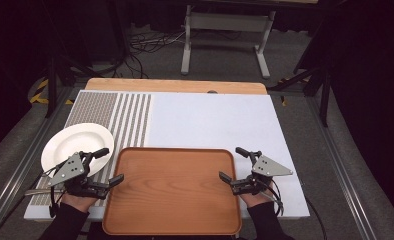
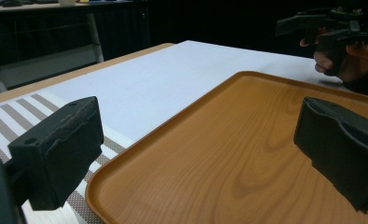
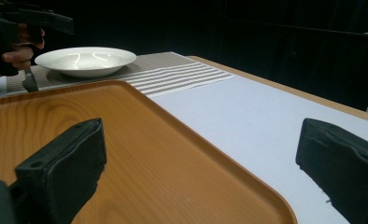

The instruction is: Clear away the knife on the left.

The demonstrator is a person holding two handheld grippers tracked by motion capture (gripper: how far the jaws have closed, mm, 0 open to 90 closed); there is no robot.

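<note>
Wooden tabletop under a white cover, bare wood along the upper edge. Striped grey mat at frame left, white plate resting on it. Brown wooden tray at lower centre, overlapping the mat's right edge.

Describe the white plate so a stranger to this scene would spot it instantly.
Start at the big wooden tray at the table's near edge. Just past its left rim lies a striped grey placemat, and the plate sits on it. It is the only round, glossy white dish, shallow and empty.
</note>
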